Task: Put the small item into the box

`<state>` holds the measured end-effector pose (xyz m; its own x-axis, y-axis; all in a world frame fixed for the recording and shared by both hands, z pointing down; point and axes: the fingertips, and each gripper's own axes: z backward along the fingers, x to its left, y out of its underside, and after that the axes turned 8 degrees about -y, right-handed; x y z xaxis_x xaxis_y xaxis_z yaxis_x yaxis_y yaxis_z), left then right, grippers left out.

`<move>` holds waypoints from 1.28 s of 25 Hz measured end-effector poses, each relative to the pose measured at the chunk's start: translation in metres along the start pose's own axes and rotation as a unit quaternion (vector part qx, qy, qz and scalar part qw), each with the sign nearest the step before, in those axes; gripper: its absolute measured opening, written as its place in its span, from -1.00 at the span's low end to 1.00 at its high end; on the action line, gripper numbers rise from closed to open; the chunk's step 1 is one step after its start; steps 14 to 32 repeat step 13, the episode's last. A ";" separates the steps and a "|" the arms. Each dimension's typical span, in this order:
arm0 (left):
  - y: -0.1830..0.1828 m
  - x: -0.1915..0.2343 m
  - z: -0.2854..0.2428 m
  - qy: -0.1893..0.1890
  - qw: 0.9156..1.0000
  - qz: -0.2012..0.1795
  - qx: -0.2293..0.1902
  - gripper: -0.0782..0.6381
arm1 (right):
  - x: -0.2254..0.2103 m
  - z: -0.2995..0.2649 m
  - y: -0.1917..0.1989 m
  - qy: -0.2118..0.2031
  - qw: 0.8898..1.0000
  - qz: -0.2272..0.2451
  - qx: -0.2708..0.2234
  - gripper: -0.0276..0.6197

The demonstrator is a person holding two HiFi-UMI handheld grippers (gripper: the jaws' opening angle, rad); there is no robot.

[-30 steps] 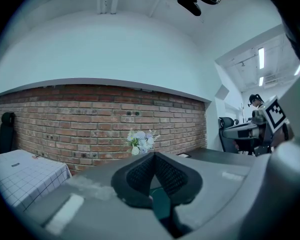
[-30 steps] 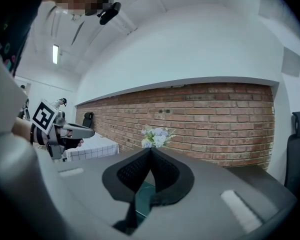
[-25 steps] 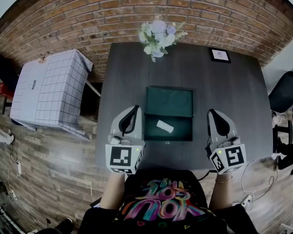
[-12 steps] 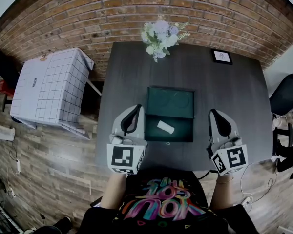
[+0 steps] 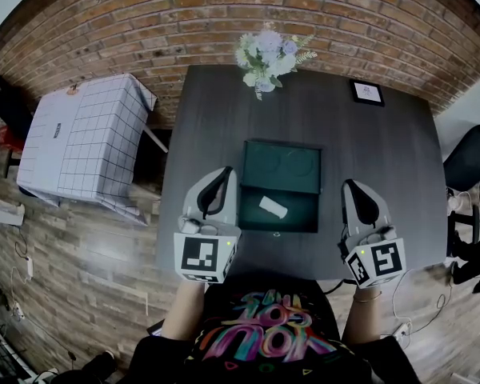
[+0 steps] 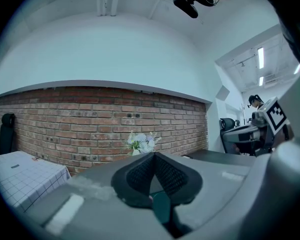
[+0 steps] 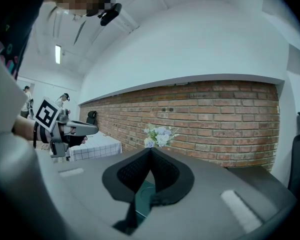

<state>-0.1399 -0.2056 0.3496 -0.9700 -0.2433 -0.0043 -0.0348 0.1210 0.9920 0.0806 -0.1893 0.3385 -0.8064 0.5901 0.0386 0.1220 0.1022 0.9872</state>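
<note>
An open dark green box (image 5: 278,186) lies in the middle of the dark table (image 5: 384,158); its lid is folded back toward the far side. A small white item (image 5: 272,207) rests inside the box's near half. My left gripper (image 5: 222,178) hovers just left of the box, jaws shut with nothing between them. My right gripper (image 5: 354,190) hovers to the right of the box, also shut and empty. In both gripper views the jaw tips meet: left gripper (image 6: 153,155), right gripper (image 7: 150,150), with a sliver of green box below.
A vase of pale flowers (image 5: 266,58) stands at the table's far edge. A small framed picture (image 5: 366,93) sits at the far right corner. A table with a checked cloth (image 5: 80,144) stands to the left, a dark chair (image 5: 472,154) to the right.
Both grippers keep their places beside the box; the view has shifted only slightly. The white item lies still in the box.
</note>
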 end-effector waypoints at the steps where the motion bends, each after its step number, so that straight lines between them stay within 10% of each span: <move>1: -0.001 0.000 0.000 0.000 1.000 0.001 -0.002 -0.78 | 0.000 0.000 0.000 0.000 1.000 0.000 0.000 -0.91; 32: -0.001 -0.003 -0.001 0.018 1.000 0.001 -0.006 -0.78 | 0.001 0.000 0.003 -0.009 1.000 -0.008 0.004 -0.91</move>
